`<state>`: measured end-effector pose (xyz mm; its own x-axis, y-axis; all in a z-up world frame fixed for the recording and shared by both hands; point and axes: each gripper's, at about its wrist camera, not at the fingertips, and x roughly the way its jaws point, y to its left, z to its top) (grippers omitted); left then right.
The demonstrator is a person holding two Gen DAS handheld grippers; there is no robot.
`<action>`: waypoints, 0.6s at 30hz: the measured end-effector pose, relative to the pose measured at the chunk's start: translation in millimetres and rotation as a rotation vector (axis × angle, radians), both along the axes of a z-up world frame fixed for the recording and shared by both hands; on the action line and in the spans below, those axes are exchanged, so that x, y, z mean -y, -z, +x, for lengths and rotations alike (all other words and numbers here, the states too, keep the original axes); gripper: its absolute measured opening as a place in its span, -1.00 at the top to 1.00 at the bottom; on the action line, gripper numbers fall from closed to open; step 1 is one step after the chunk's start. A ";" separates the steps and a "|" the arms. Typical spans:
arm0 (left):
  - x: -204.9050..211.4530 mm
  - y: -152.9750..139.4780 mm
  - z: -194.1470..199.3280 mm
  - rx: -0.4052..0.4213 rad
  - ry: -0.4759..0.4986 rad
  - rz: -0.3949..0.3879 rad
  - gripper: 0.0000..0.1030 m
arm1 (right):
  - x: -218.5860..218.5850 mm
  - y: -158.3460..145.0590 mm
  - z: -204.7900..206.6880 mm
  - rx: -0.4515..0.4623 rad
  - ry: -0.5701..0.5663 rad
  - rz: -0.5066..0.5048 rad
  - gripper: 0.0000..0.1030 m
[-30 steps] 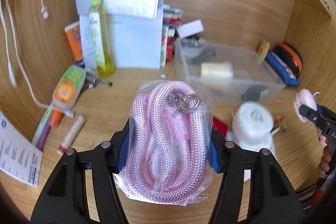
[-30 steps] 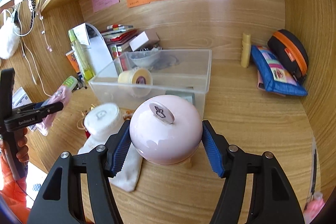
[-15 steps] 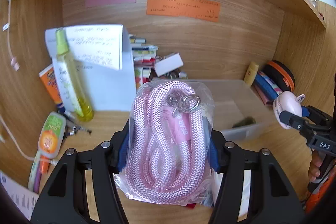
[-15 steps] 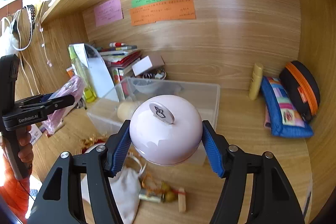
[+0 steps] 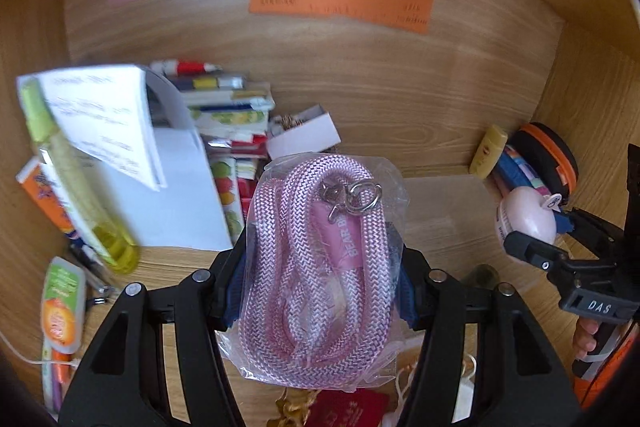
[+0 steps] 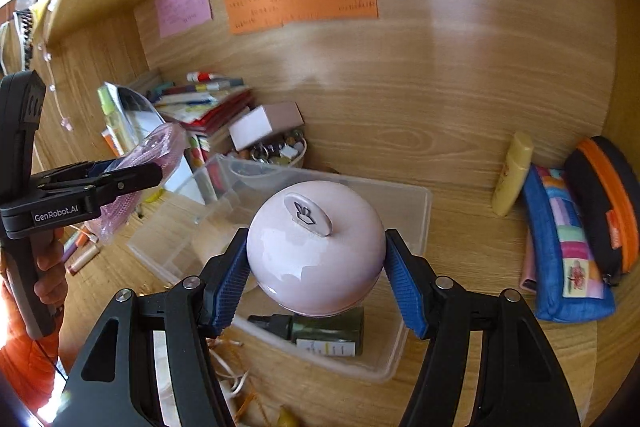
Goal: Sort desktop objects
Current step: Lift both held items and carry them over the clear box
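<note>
My left gripper [image 5: 320, 279] is shut on a clear bag of coiled pink rope [image 5: 316, 267] with a metal clasp, held in the air over the desk. It also shows in the right wrist view [image 6: 132, 179], at the left, with the bag [image 6: 160, 147]. My right gripper [image 6: 316, 275] is shut on a round pale pink case [image 6: 316, 247] with a rabbit tab, held above a clear plastic bin [image 6: 416, 211]. The case also shows in the left wrist view [image 5: 524, 215], at the right.
The bin holds a dark green bottle [image 6: 328, 331]. A stack of books [image 5: 232, 115], a white box [image 5: 304, 135], a yellow-green spray bottle [image 5: 76, 179] and tubes stand at the left. A yellow tube [image 6: 512, 175] and pouches [image 6: 568, 243] lie at the right. Notes hang on the back wall.
Both grippers rose and tilted up toward the back wall with their loads still held. The right gripper moved forward over the bin.
</note>
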<state>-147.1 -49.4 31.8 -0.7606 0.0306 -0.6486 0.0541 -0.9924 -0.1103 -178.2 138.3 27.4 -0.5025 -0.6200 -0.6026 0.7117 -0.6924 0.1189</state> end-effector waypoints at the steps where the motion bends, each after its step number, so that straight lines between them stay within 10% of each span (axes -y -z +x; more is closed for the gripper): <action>1: 0.3 3.5 -5.2 0.014 0.002 0.006 -0.15 | 2.7 3.0 -3.6 0.010 -0.001 0.011 -0.19; 18: -9.2 37.7 -44.4 0.141 0.076 0.013 -0.15 | 53.5 42.0 -26.3 0.094 -0.087 0.233 -0.19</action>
